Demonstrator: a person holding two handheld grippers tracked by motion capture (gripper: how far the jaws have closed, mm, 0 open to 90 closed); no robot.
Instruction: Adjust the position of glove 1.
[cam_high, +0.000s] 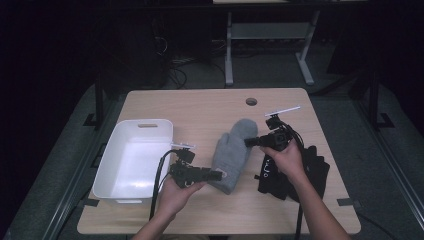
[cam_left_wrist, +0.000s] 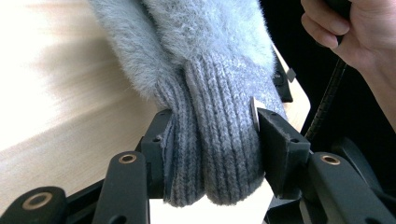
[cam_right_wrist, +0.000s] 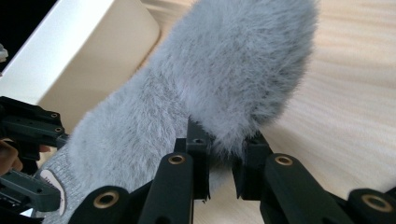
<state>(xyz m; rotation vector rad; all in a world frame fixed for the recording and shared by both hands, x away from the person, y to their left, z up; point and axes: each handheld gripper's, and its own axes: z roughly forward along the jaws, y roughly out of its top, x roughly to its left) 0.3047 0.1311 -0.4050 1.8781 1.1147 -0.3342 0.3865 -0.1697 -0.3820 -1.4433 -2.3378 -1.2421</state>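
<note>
High view: a grey mitten (cam_high: 232, 152) is being held over the middle of a light wooden table (cam_high: 200, 107), its fuzzy fingertip end pointing away from the person and its ribbed cuff toward the near edge. The left gripper (cam_high: 218, 175) is being applied to the cuff end; the right gripper (cam_high: 248, 142) is being applied to the right edge of the fuzzy part. A white bin (cam_high: 131, 161) is being kept at the table's left side, just beside the left gripper. A black garment (cam_high: 295, 172) is lying at the right, partly under the right forearm. A round hole (cam_high: 251, 101) is being shown near the far edge of the table.

Left gripper view: the ribbed cuff of the mitten (cam_left_wrist: 215, 140) is being pinched between both jaws, which are standing at a middling width with the knit bunched between the pads. A small white tag (cam_left_wrist: 255, 114) is being pressed against one jaw. The other hand (cam_left_wrist: 359, 32) is being seen at upper right.

Right gripper view: a tuft of the fuzzy mitten (cam_right_wrist: 219, 79) is being clamped between jaws drawn narrow. The white bin (cam_right_wrist: 88, 51) is being seen at upper left, and the left gripper (cam_right_wrist: 28, 154) at the cuff end, at far left.
</note>
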